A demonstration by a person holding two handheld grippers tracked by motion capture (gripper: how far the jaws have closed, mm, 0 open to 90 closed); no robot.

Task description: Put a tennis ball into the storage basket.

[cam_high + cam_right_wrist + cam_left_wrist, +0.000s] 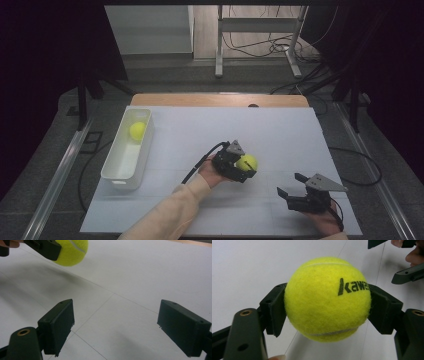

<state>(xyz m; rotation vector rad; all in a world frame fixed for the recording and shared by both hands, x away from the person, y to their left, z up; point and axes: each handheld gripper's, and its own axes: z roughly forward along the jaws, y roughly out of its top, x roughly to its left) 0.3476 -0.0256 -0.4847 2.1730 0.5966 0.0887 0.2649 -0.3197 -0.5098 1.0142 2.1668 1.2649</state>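
While left claw (246,169) clamps tennis ball (327,298) across middle (light, fuzzy, springy), slip unlikely; right claw (116,327) gapes, nothing between.

Dim room, grey floor (165,80), loose cables (270,47), table legs (219,45).

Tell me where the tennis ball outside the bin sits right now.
High view: the tennis ball is clamped in the left claw near the table's middle, right of the white bin.

The tennis ball (328,298) is showing black lettering reading "kawa", with the rest curving out of sight.
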